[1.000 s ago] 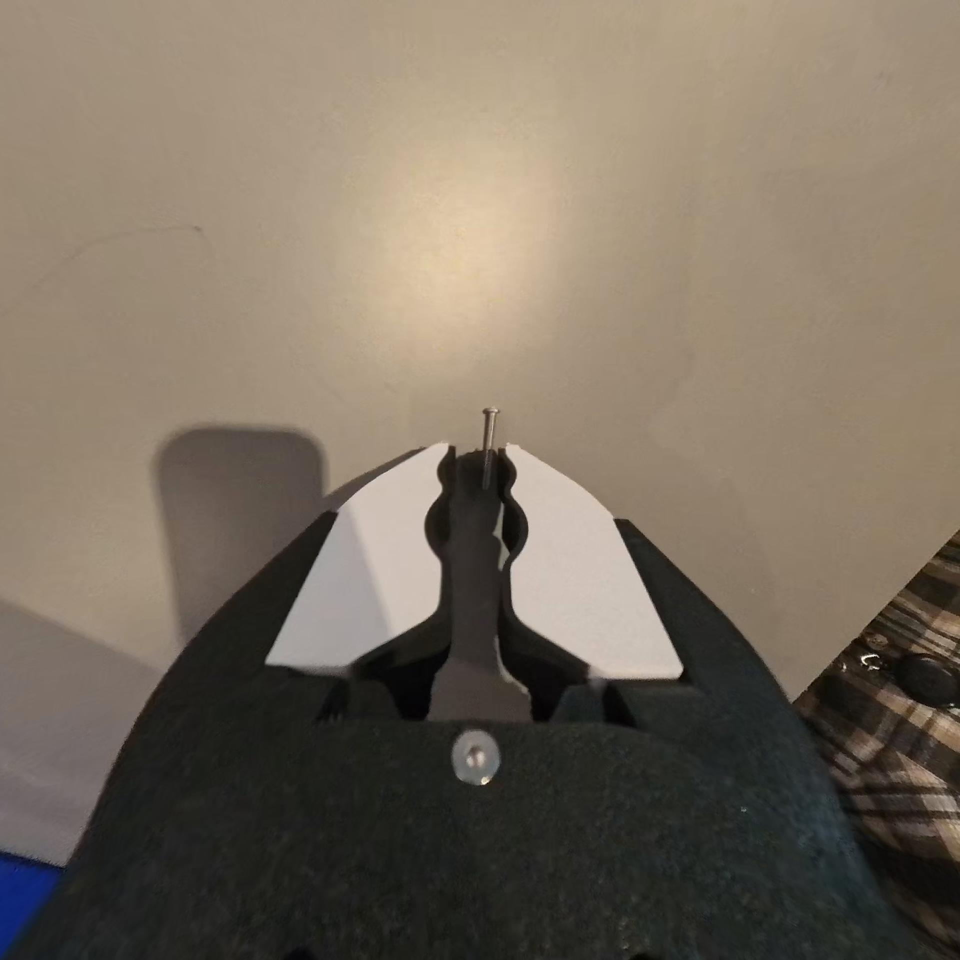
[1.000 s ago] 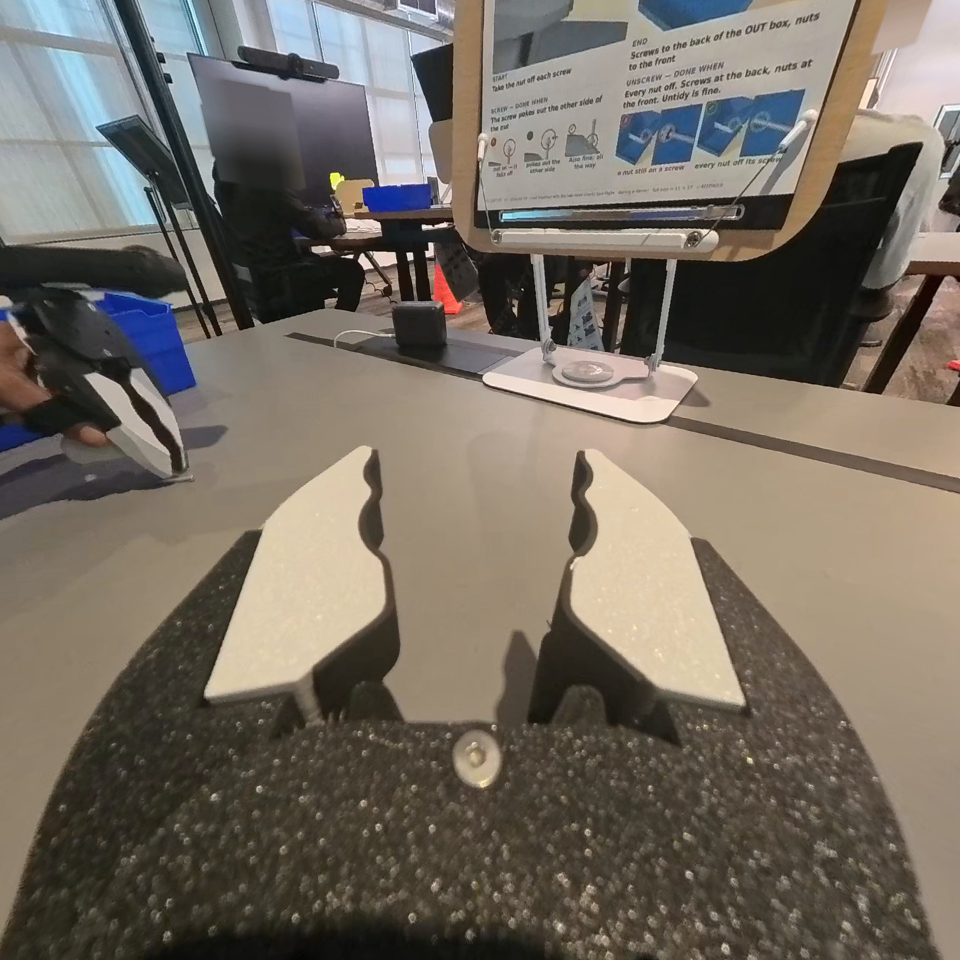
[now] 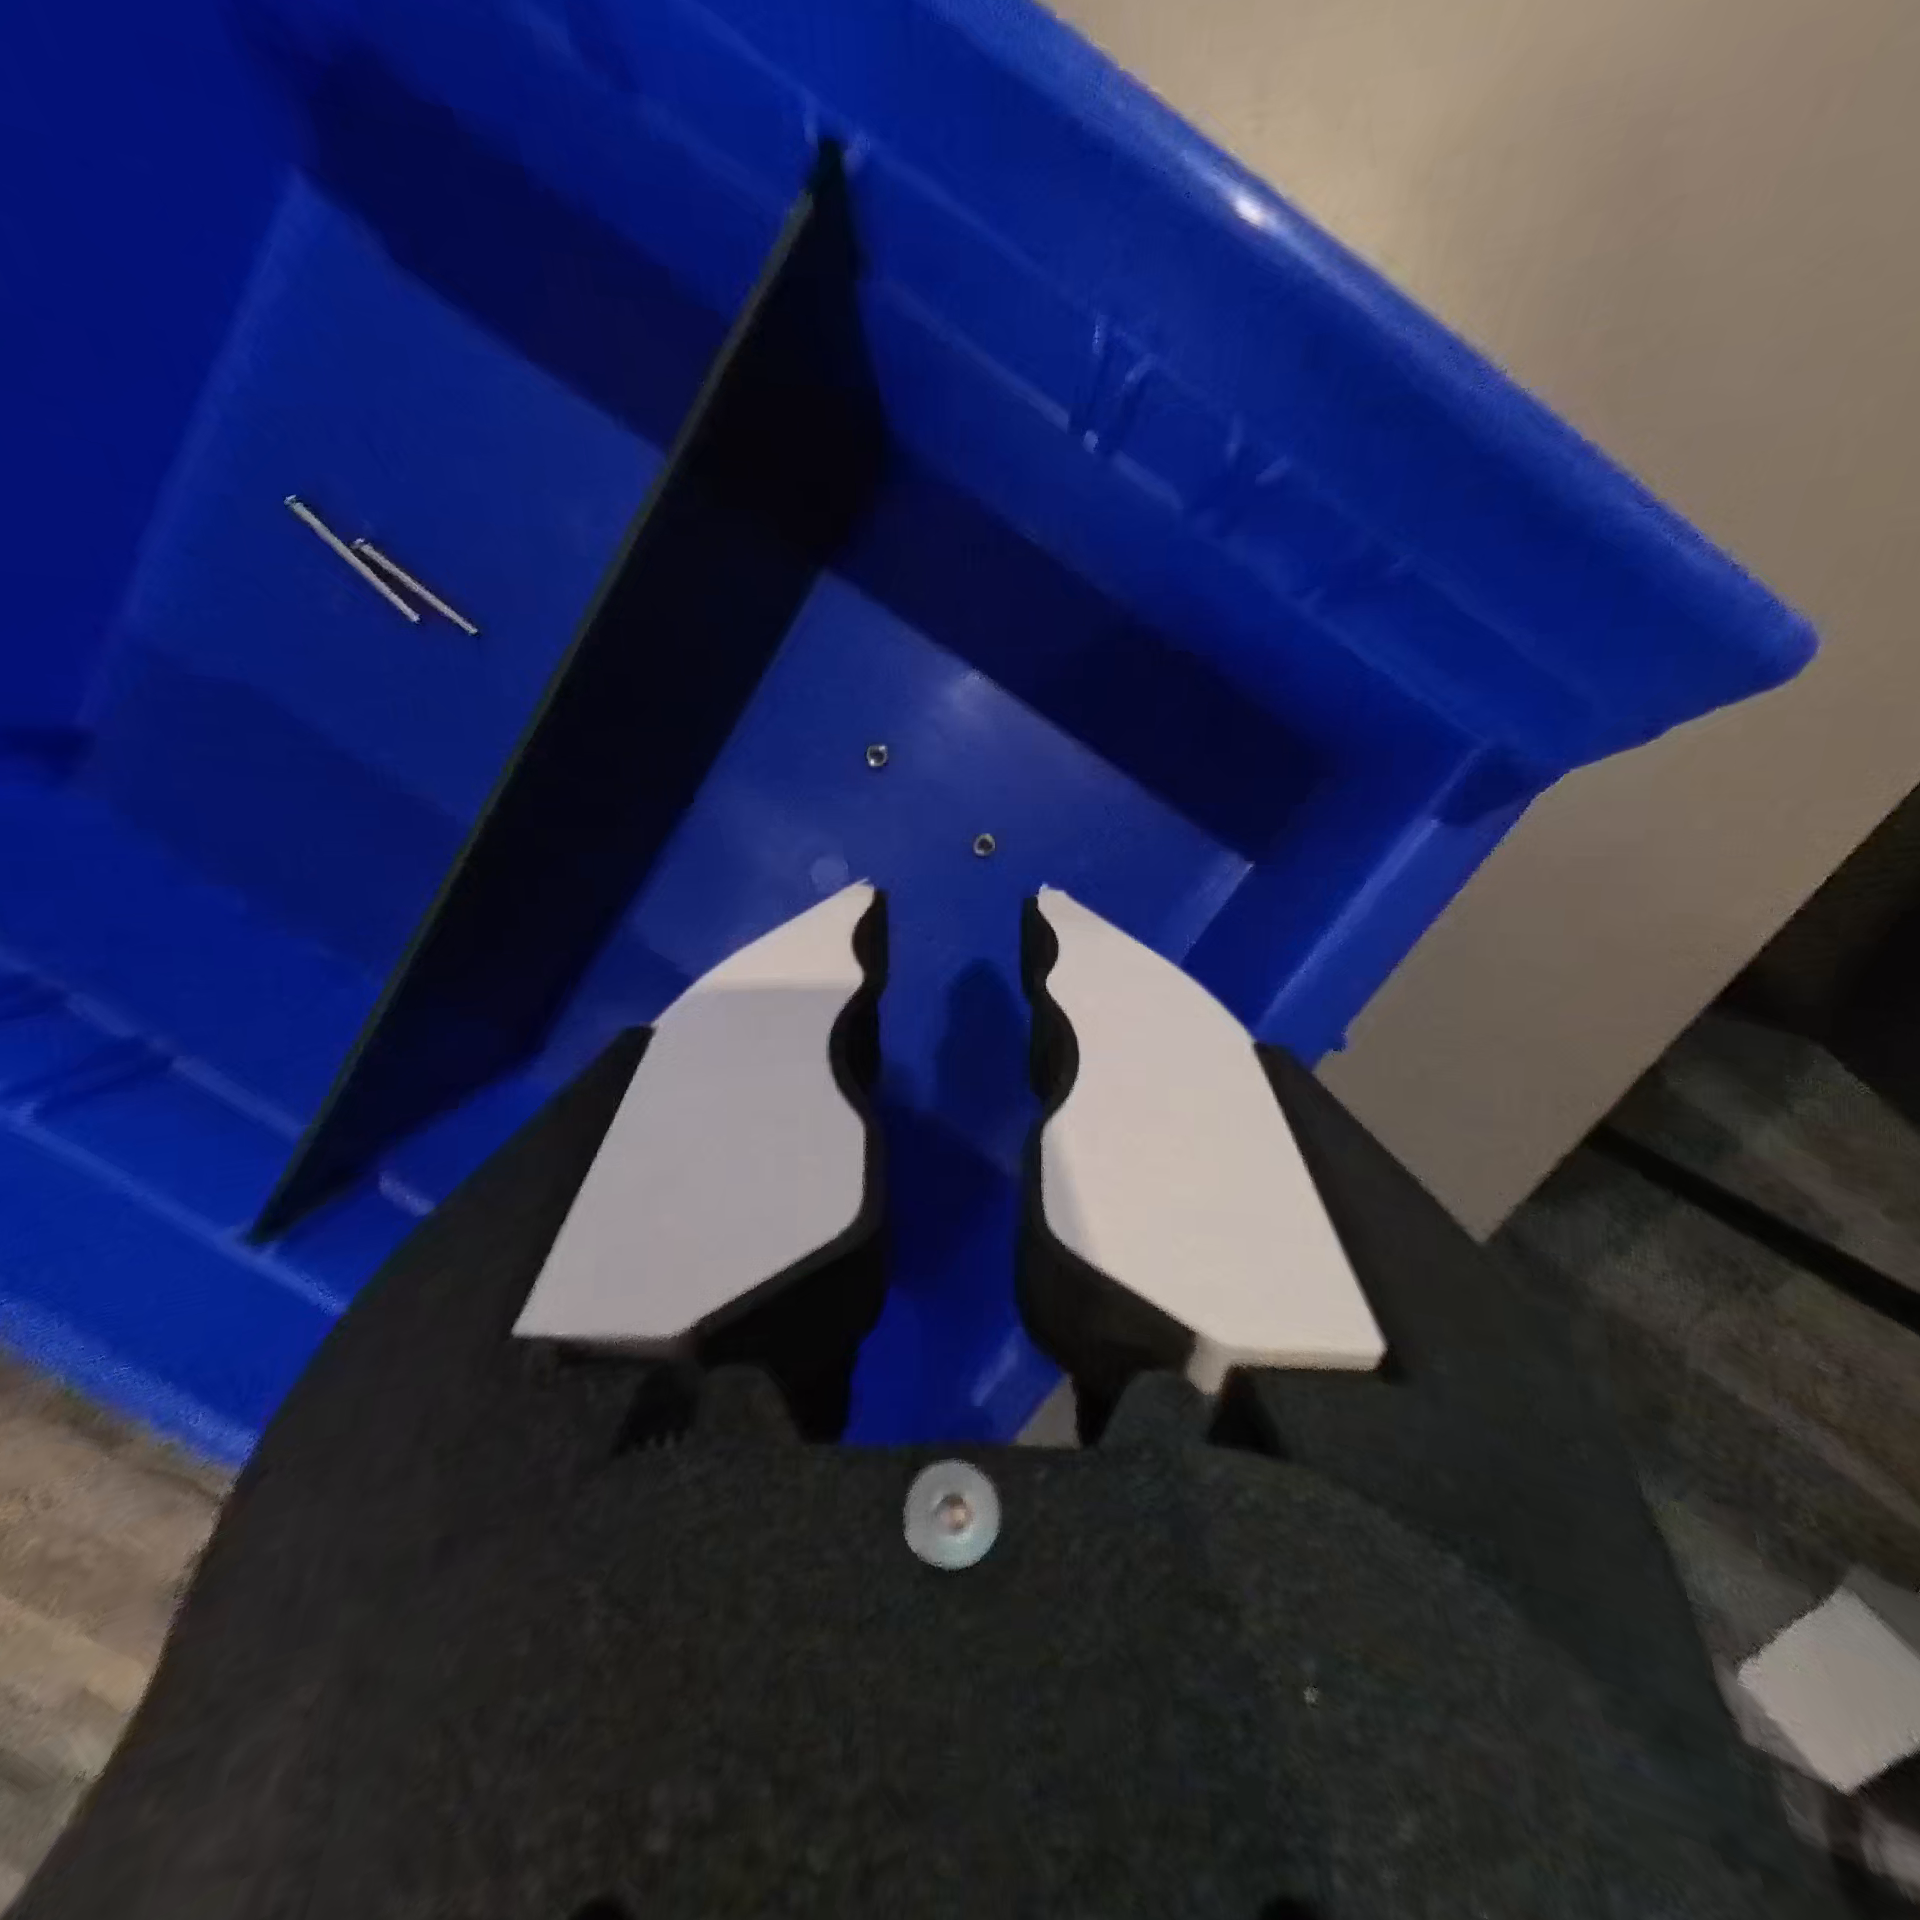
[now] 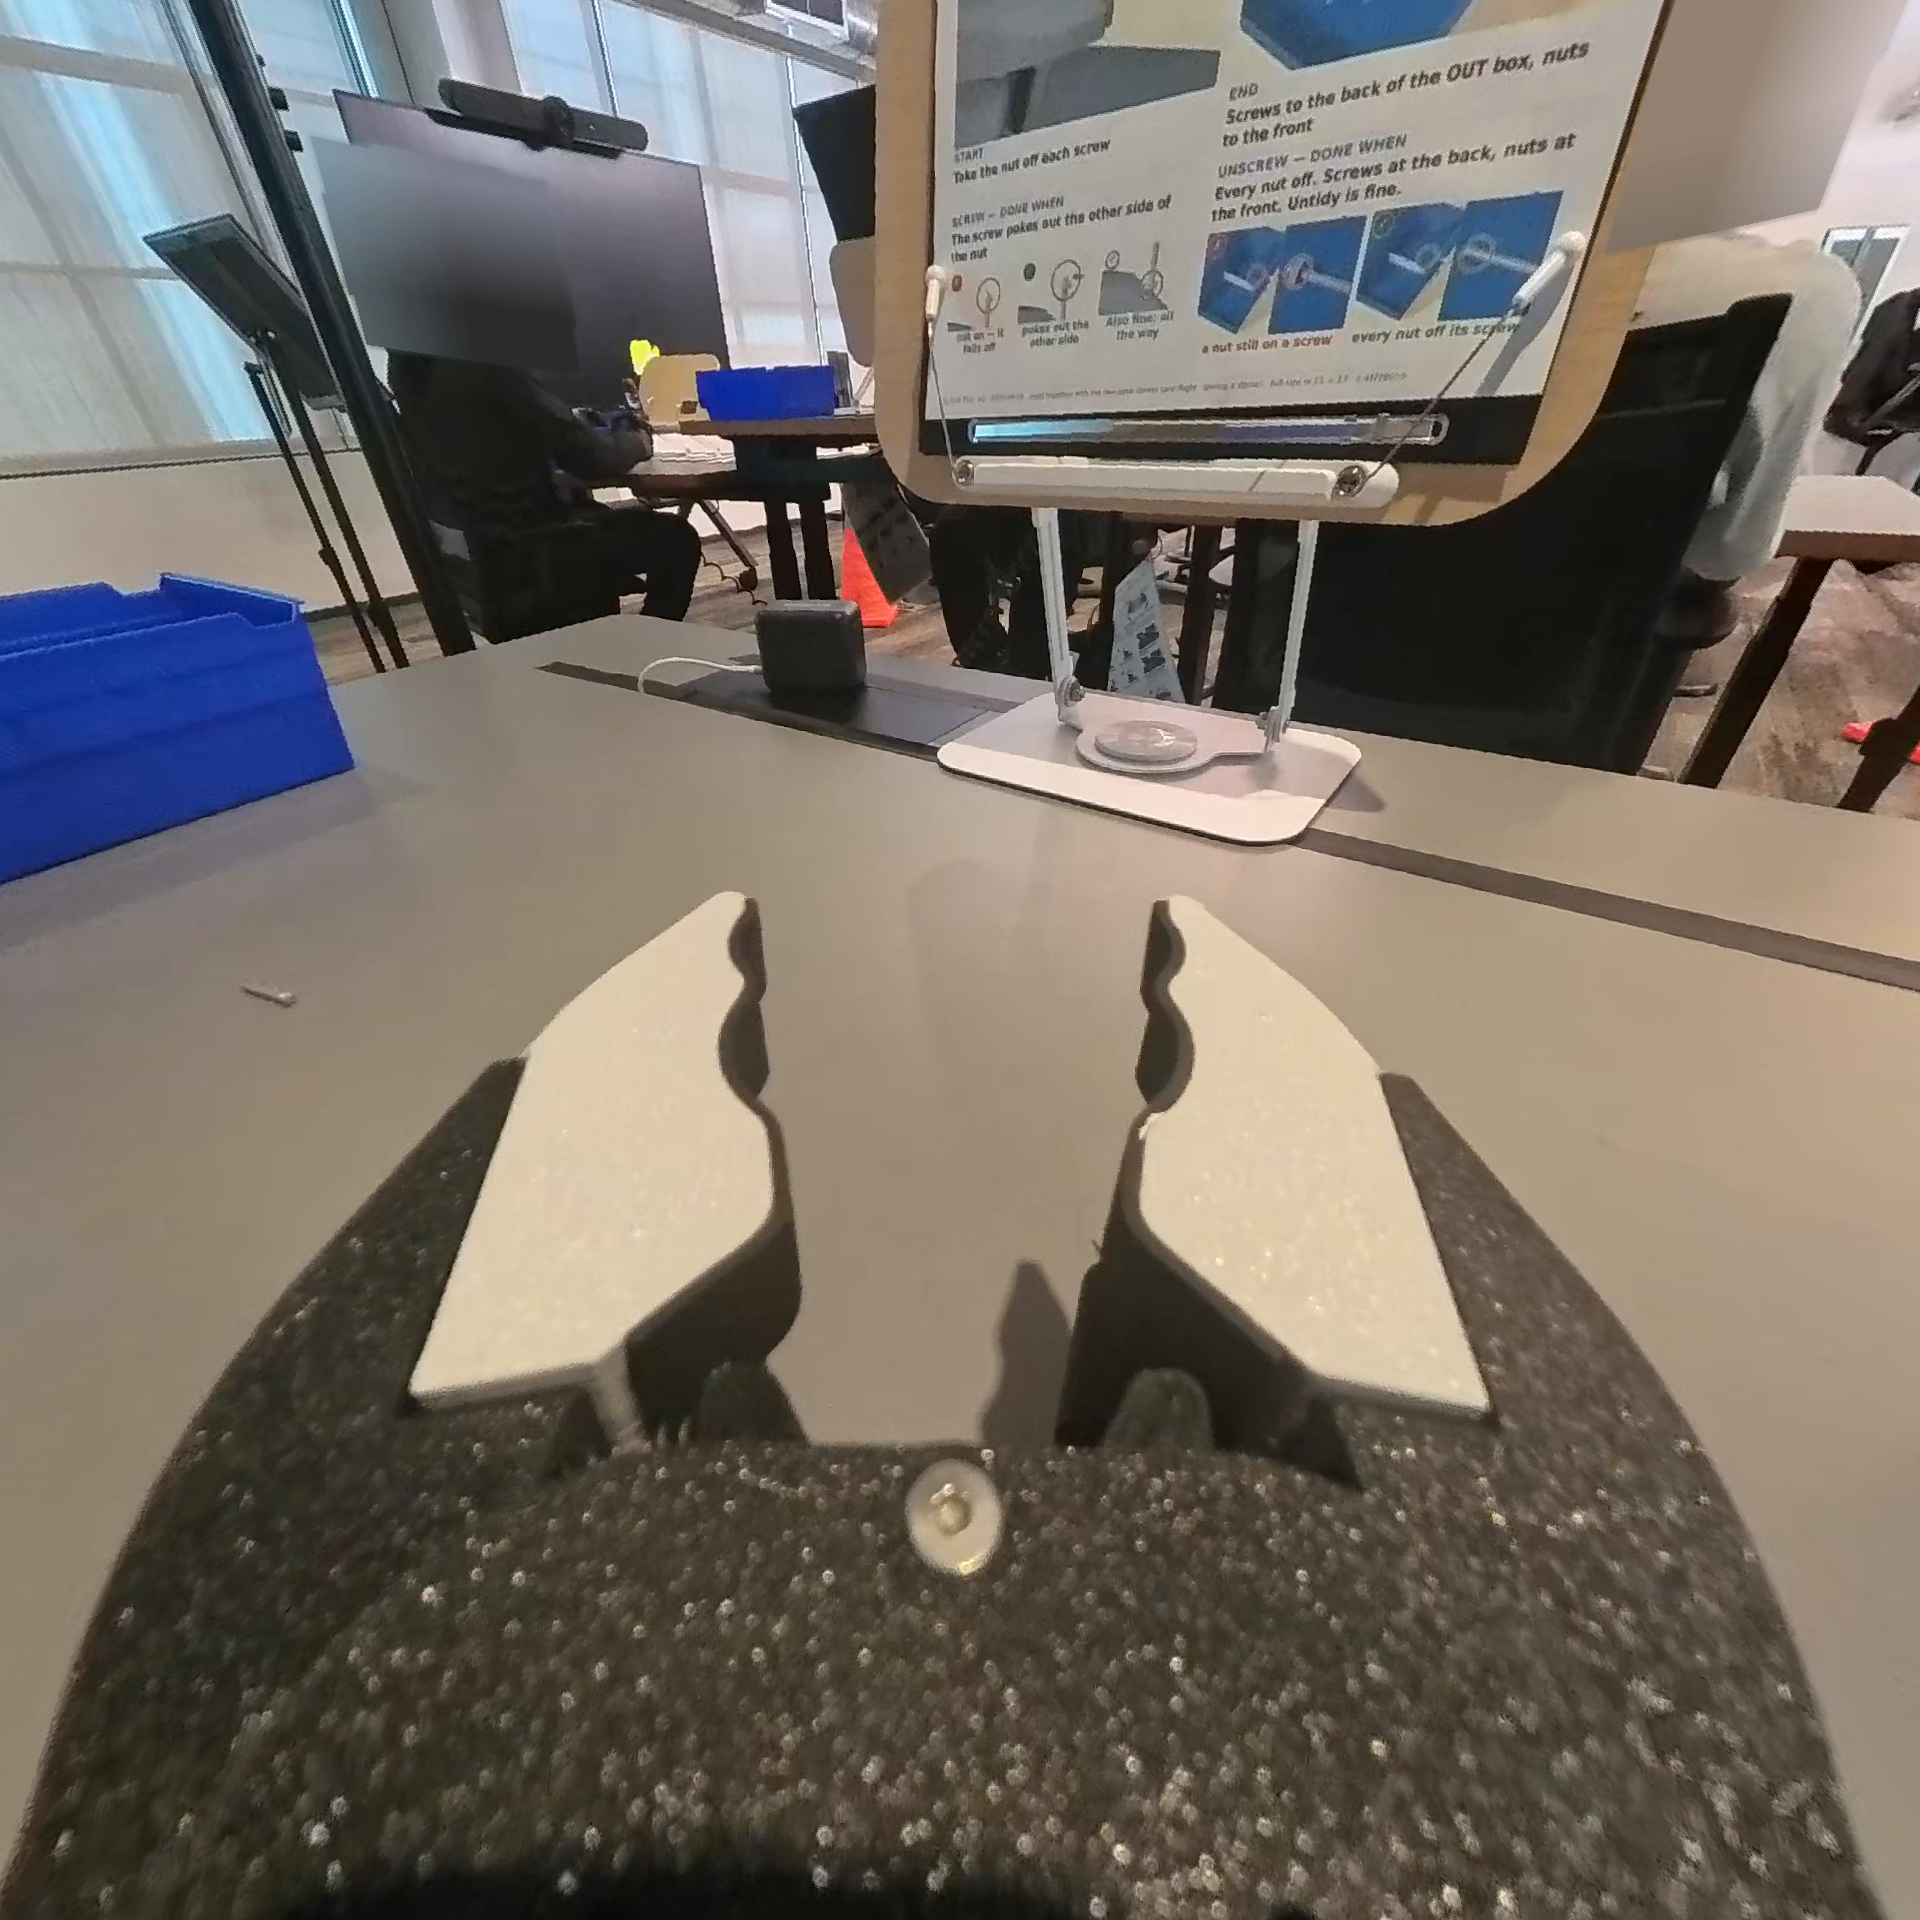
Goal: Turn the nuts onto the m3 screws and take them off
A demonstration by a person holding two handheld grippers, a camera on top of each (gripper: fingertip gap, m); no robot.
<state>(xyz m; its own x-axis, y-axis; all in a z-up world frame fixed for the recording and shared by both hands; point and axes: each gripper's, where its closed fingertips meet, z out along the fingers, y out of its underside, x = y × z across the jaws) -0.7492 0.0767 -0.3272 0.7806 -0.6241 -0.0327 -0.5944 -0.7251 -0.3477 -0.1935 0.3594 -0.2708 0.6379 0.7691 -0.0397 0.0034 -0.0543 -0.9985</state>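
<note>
Left wrist view has my left gripper (image 3: pixel 954 899), jaws spread and empty, above the blue bin (image 3: pixel 1351 343); two nuts (image 3: pixel 982 844) lie at 12 o'clock, tiny enough to skid away if I pinch off-centre. Right gripper (image 4: pixel 954 914) hangs over the tabletop (image 4: pixel 1558 1039), jaws spread, with a loose screw (image 4: pixel 270 994) at 10 o'clock I could overlook

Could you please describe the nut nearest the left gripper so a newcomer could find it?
Start at the blue bin and its black divider. In the compartment under the left gripper, two nuts lie apart; yours is nearer the fingertips.

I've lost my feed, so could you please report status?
Both tongs, left and right, open, empty. Two nuts ahead of left, screws behind divider. Nothing obstructing.
</note>
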